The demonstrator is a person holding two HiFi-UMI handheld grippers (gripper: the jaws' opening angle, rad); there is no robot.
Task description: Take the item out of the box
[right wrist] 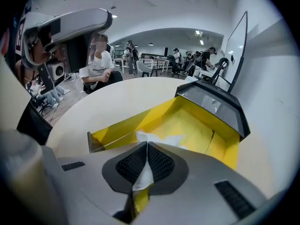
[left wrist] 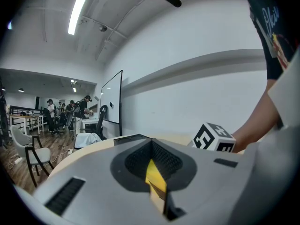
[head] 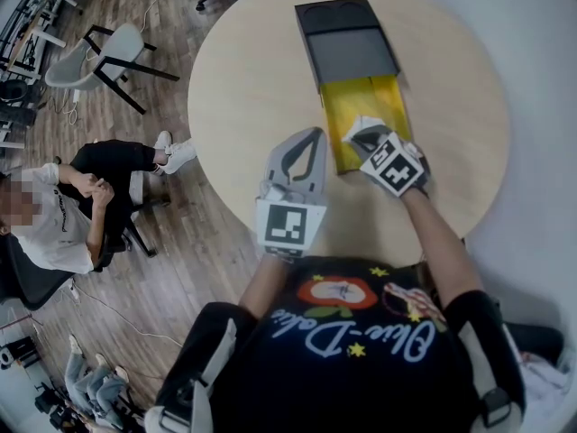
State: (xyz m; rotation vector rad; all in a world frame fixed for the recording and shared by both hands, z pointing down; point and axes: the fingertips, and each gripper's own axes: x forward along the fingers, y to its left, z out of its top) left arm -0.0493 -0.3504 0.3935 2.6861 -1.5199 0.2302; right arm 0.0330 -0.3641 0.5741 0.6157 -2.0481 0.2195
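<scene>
shirt (head: 361, 359), black with print, fills the bottom of the head view. both forearms reach from it onto a round table (head: 252, 88). the left gripper (head: 313, 136) points up the table, its tip just beside the left edge of a yellow tray (head: 365, 106). the right gripper (head: 354, 138) is down at the tray's near end. the far end of the tray is tucked into a dark sleeve (head: 347, 43), so the box is slid partly open. off the table to the left, a person (head: 63, 224) sits on the wood floor side, with a chair (head: 99, 57) farther up.

left gripper view: the jaws are pressed together. a thin yellow sliver shows in the slit behind the pads; i cannot tell whether it is pinched or only seen through the gap. past the tips lies the sleeve, and the right gripper's marker cube is off to the right.

right gripper view: the jaws are closed on a white tissue (right wrist: 157, 138), a strip of it caught between the pads. the rest of the tissue lies crumpled on the tray floor just ahead of the tips, at the near end of the tray, still inside the box. the left gripper is up at the left, clear of the tray wall.
</scene>
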